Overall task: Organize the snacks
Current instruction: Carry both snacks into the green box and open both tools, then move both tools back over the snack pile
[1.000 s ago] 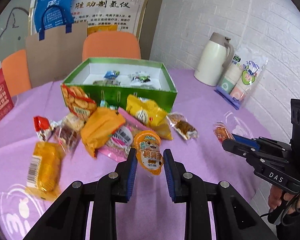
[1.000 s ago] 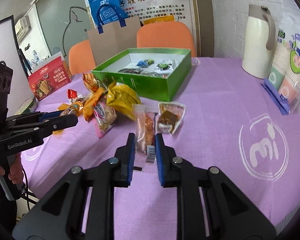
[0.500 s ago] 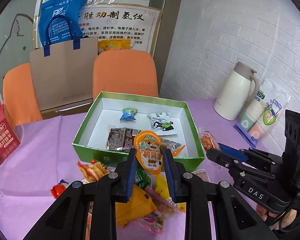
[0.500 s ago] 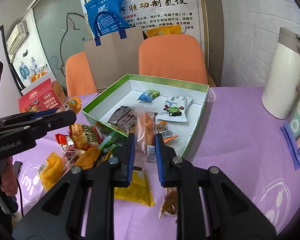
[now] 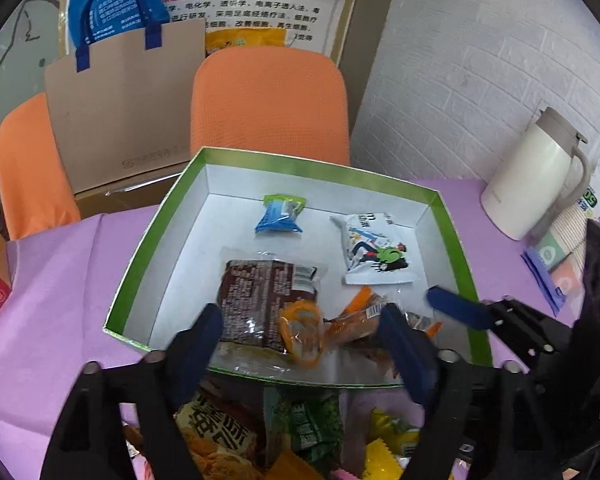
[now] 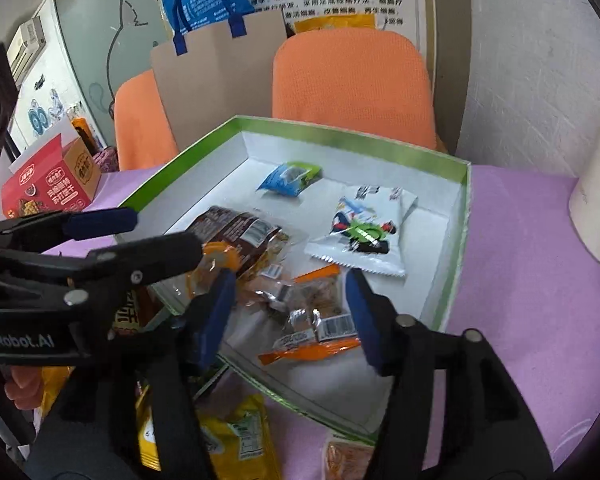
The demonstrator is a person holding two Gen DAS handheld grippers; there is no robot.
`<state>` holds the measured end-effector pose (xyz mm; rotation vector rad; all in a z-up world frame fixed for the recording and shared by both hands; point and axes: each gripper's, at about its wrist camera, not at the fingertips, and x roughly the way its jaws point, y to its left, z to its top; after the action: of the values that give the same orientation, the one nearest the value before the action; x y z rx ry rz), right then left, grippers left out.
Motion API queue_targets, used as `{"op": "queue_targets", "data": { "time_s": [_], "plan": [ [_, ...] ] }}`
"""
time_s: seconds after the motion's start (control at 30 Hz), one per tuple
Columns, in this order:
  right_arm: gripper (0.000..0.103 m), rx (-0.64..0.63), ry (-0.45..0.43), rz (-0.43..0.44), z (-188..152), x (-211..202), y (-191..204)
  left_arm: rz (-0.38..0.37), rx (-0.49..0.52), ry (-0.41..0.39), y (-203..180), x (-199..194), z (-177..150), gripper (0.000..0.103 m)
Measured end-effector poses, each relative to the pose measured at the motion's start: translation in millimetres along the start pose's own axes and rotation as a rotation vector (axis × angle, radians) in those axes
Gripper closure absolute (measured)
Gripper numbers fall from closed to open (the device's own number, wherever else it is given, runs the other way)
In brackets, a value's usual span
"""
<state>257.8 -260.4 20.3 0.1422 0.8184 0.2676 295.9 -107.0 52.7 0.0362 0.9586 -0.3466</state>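
Right wrist view: left gripper (image 6: 140, 236) across green box (image 6: 458, 236), snacks (image 6: 236, 440) outside.

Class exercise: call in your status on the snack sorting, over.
Left tool open, right tool open. Orange jelly cup and clear snack packet lying in green box. Nothing in the way.

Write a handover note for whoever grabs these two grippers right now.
Left gripper: open, above the near end of the green box; the orange jelly cup lies loose below it.
Right gripper: open, above the same end; the clear orange-edged snack pack lies below it.
Done: blue candy pack, white cartoon pack, brown pack and those two are in the box.
Left: the loose snacks on the purple tablecloth in front of the box.
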Motion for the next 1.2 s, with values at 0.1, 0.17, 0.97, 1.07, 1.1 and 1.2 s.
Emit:
{"op": "queue_targets", "data": {
  "time_s": [0.1,0.17,0.97,1.07,1.1,1.2],
  "plan": [
    [0.030,-0.029,-0.081,-0.038,2,-26,-4,-0.018,-0.028,-0.049,9,-10,-5,0.012],
    [0.027,-0.030,-0.113,-0.067,2,-41,-5,-0.015,-0.053,-0.053,13,-17,-5,0.012],
    [0.025,-0.116,-0.048,0.023,-99,-122,49,0.063,0.024,-0.077,42,-151,-143,0.012],
    [0.025,-0.082,-0.027,0.036,-97,-106,50,0.107,-0.010,-0.046,66,-148,-159,0.012],
    [0.025,-0.063,-0.024,0.040,-93,-99,50,0.108,-0.026,-0.036,74,-146,-163,0.012],
    [0.025,-0.019,-0.018,0.055,-87,-84,53,0.102,-0.061,-0.020,88,-139,-170,0.012]
  ]
}}
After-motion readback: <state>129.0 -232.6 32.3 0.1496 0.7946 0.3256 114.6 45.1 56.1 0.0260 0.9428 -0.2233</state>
